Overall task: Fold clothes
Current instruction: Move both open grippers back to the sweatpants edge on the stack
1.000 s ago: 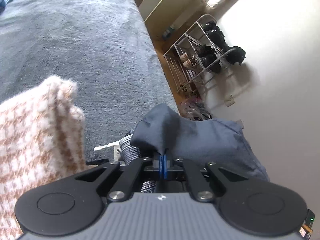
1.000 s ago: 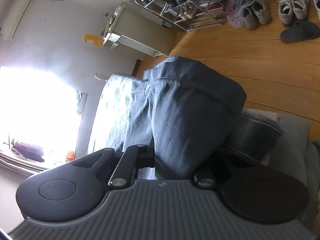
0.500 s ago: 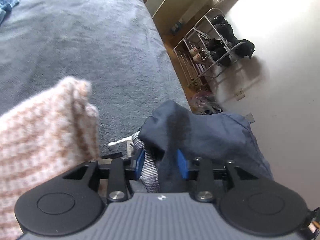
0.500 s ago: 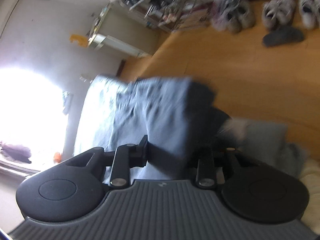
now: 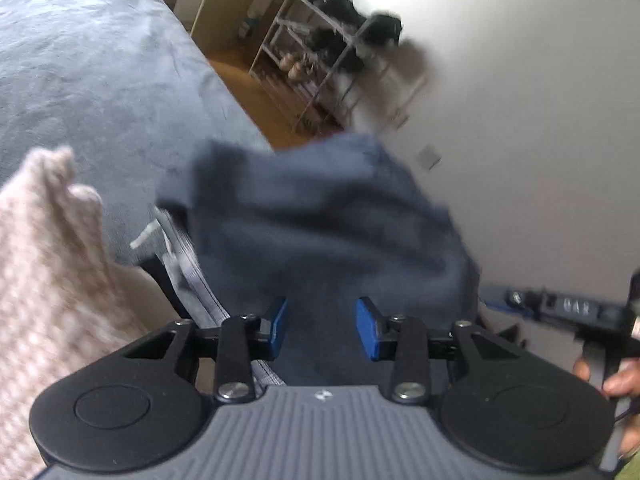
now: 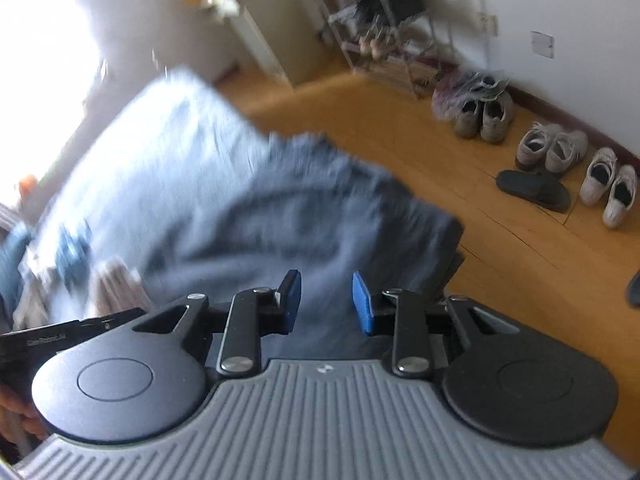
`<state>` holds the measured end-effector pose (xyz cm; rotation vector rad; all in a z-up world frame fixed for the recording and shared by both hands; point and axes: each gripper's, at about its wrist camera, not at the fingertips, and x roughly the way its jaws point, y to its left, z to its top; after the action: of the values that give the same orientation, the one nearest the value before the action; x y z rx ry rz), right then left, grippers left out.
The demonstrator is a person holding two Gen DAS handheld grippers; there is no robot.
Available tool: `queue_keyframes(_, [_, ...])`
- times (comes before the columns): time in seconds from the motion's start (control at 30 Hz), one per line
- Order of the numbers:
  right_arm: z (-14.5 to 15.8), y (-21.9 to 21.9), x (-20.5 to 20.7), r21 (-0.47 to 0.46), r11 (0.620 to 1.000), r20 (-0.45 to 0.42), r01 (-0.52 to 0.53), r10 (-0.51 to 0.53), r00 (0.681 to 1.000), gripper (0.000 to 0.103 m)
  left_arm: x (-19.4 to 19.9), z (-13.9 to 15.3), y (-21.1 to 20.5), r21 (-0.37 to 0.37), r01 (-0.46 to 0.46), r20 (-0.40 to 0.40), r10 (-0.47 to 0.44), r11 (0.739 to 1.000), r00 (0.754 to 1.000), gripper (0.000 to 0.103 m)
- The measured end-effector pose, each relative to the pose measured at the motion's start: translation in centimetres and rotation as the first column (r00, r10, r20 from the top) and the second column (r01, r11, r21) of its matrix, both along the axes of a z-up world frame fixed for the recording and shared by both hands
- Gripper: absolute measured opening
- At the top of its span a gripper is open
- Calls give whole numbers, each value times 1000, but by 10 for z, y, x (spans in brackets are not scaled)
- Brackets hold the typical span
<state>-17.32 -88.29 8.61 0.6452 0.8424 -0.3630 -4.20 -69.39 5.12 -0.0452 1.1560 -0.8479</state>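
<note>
A folded dark blue garment (image 5: 320, 208) lies at the bed's edge on top of a grey striped piece (image 5: 188, 256). My left gripper (image 5: 322, 330) hovers just above its near side, open, with its blue pads apart and the cloth lying loose below the gap. In the right wrist view the same blue garment (image 6: 288, 216) spreads out beneath my right gripper (image 6: 326, 302), which is also open and grips nothing. The right gripper's body (image 5: 572, 308) shows at the right edge of the left wrist view, with a person's hand (image 5: 620, 380) on it. Both views are motion-blurred.
A pink-and-white knit (image 5: 44, 260) is piled to the left on the grey bed cover (image 5: 80, 72). Beyond the bed edge are a wooden floor (image 6: 400, 140), a metal shoe rack (image 6: 384, 20), several pairs of shoes (image 6: 552, 152) and a dark sandal (image 6: 532, 190) by the wall.
Both grippers have let go of the dark blue garment: their jaws went from shut on it to apart. Both have drawn back and upward and rolled, and the garment has settled on the pile.
</note>
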Motion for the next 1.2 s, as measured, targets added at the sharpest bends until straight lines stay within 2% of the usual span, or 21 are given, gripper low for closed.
queue_keyframes(0.1, [-23,-7,24,-24,998,-89,-52,49,995,28,-5,-22,-9,95,-21,-11,22,995,1000,35])
queue_keyframes(0.2, [-45,-23,43,0,991,-194,-131,128,973,27,-5,-24,-4,98,-78,-38,82,992,996,35])
queue_keyframes(0.33, [-13,-44,48,3,946,-128,-325,323,938,28,-2,5,2,86,-121,10,120,989,993,38])
queue_keyframes(0.4, [10,-57,58,-19,902,-55,-431,430,901,28,4,22,1,72,-127,77,122,989,990,42])
queue_keyframes(0.43, [20,-65,67,-35,876,-15,-481,481,877,28,11,30,-2,58,-128,113,121,990,986,48])
queue_keyframes(0.5, [36,-75,95,-69,823,56,-563,567,822,29,25,37,-8,52,-129,172,118,990,978,50])
queue_keyframes(0.6, [34,-85,151,-76,720,101,-690,694,713,43,51,35,-13,99,-150,228,124,984,966,50])
queue_keyframes(0.63, [29,-87,169,-68,702,97,-709,712,696,47,60,32,-14,106,-158,229,130,982,965,50])
queue_keyframes(0.67, [22,-92,187,-50,698,86,-715,716,693,47,69,28,-13,105,-166,217,140,981,966,50])
queue_keyframes(0.7, [12,-98,205,-22,709,68,-705,705,706,47,77,24,-13,103,-173,204,150,979,967,50])
queue_keyframes(0.77, [-3,-112,238,60,754,38,-654,653,756,47,93,14,-11,88,-150,160,135,985,978,52])
queue_keyframes(0.8, [-8,-116,251,105,766,31,-635,635,772,47,99,8,-11,82,-131,134,120,988,984,54])
queue_keyframes(0.9, [-16,-116,275,195,756,11,-625,635,772,50,117,-8,-12,61,-71,53,67,996,996,56])
queue_keyframes(0.97, [-27,-115,285,225,765,-45,-604,627,777,52,124,-17,-13,49,-43,17,42,998,999,56])
queue_keyframes(1.07, [-31,-109,290,220,781,-92,-584,613,785,52,134,-29,-16,33,-16,-21,17,999,1000,56])
queue_keyframes(1.1, [-29,-104,291,203,769,-91,-607,632,770,52,137,-32,-15,24,-17,-36,18,1000,999,55])
queue_keyframes(1.2, [-16,-78,292,107,653,-47,-750,757,652,52,146,-40,-11,-19,-17,-90,15,1000,996,54])
